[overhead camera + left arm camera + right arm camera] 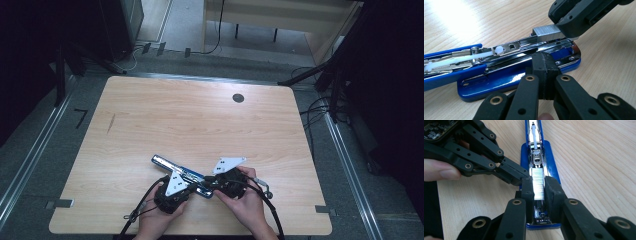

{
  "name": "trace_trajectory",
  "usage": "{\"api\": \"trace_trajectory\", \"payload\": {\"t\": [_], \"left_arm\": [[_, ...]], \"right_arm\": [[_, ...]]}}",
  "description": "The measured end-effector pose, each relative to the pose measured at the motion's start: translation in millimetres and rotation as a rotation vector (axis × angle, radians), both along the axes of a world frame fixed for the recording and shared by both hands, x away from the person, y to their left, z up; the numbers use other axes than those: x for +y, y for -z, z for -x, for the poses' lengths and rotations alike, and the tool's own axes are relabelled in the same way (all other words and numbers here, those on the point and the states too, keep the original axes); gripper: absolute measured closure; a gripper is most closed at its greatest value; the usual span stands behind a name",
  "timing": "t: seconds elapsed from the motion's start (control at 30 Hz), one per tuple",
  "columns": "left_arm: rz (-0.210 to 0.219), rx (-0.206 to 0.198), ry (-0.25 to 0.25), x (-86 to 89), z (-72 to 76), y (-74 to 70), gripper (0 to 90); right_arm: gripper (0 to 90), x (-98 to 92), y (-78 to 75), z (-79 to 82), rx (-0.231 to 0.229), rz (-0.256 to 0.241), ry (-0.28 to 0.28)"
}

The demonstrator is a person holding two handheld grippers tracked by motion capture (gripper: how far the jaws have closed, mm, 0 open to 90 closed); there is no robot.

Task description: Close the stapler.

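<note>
A blue stapler [172, 166] lies opened flat on the wooden table [200, 120] near its front edge, with the chrome magazine [524, 46] facing up and a white pusher rod [534, 131] along it. My right gripper [539, 187] is shut on a silver strip of staples [538, 180], held over the magazine's front end. In the left gripper view the strip [546, 33] juts from the right gripper [574, 17]. My left gripper [545, 72] is shut, its tips against the stapler's side next to the blue base [499, 82]. Both grippers meet at the stapler's near end [202, 186].
A dark round hole [238, 98] sits near the table's far edge. Most of the tabletop behind the stapler is bare wood. Cables [270, 210] trail from the grippers off the front edge. Metal floor rails [350, 165] flank the table.
</note>
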State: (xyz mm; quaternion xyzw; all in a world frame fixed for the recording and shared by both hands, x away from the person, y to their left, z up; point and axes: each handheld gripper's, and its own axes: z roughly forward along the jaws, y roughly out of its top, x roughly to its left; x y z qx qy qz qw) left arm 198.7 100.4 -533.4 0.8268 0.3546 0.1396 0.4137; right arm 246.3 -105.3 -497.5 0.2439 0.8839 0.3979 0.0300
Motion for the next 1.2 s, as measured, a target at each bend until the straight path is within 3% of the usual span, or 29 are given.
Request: {"api": "trace_trajectory", "payload": {"t": [0.33, 1.2], "left_arm": [[-0.002, 0.000, 0.001, 0.1, -0.1, 0.0, 90.0], [-0.002, -0.002, 0.000, -0.1, 0.1, 0.0, 90.0]], "right_arm": [[79.9, 6.6, -0.1, -1.8, -0.014, 0.051, -0.012], [78.5, 7.8, -2.2, -4.6, 0.002, 0.069, -0.015]]}}
